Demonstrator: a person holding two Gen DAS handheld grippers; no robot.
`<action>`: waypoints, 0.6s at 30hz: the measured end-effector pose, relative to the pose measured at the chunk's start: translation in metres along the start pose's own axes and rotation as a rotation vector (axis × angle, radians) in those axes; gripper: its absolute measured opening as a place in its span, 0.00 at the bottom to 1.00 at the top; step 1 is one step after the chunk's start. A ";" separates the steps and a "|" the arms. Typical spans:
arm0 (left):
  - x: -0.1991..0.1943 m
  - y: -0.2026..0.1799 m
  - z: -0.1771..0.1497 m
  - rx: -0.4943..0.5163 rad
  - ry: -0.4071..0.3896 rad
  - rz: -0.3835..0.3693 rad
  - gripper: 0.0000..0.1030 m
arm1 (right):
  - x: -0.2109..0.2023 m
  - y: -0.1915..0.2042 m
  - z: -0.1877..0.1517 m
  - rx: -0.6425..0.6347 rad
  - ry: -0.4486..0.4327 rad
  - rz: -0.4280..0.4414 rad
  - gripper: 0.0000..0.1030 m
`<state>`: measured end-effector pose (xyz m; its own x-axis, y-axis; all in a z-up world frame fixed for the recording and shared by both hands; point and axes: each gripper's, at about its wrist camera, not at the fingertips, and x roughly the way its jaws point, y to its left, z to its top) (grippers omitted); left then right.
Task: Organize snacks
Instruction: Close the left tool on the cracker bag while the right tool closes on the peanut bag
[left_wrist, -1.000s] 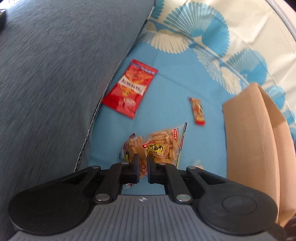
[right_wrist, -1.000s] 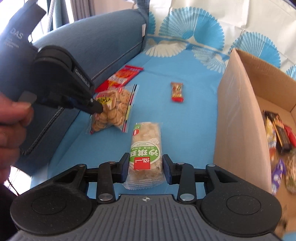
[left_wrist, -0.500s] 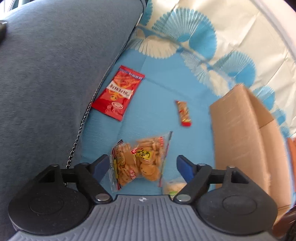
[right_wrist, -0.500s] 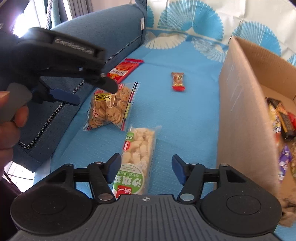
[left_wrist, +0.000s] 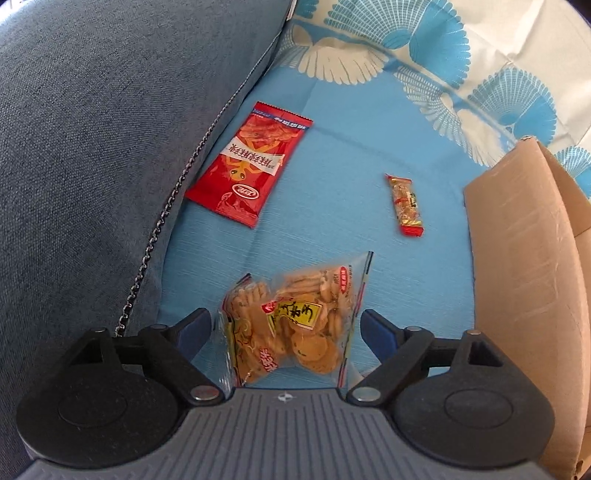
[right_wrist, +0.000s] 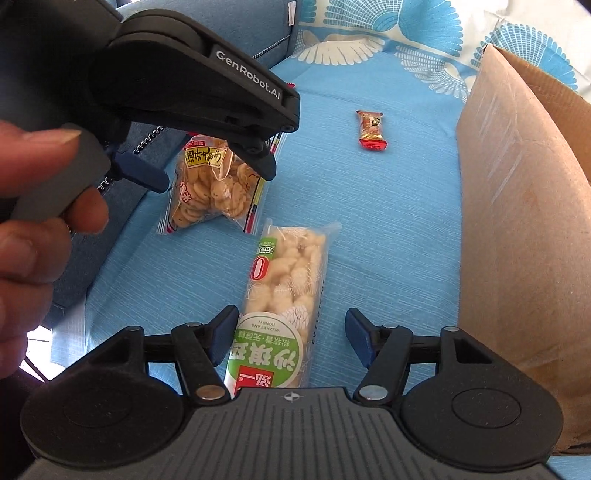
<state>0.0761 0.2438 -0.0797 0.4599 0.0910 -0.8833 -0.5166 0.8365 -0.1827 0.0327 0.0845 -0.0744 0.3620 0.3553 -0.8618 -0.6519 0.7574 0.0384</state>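
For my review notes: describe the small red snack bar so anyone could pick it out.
Start at the cardboard box on the blue cloth. Just left of its wall lies the small red snack bar, alone. Unlike the large flat red packet by the grey cushion, it is narrow with a clear middle.

Both views are bright, lit by daylight. In the right wrist view the far-left corner is overexposed. The cloth (left_wrist: 332, 192) is evenly lit; shadows are soft. Fisheye distortion bends the box (right_wrist: 517, 206) wall and sofa (left_wrist: 92, 147) edge. The near hand (right_wrist: 33, 229) is out of focus.
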 end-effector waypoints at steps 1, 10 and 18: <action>0.000 0.000 0.000 -0.002 0.000 0.001 0.89 | 0.000 0.000 0.000 -0.001 -0.001 -0.002 0.62; 0.002 -0.005 -0.001 0.018 -0.003 0.007 0.89 | -0.004 -0.001 0.001 0.008 -0.014 0.005 0.38; 0.002 -0.007 -0.001 0.022 -0.007 0.018 0.88 | -0.006 -0.006 0.001 0.026 -0.012 -0.010 0.38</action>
<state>0.0796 0.2376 -0.0806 0.4555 0.1097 -0.8835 -0.5087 0.8465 -0.1572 0.0355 0.0782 -0.0686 0.3764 0.3545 -0.8559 -0.6308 0.7747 0.0435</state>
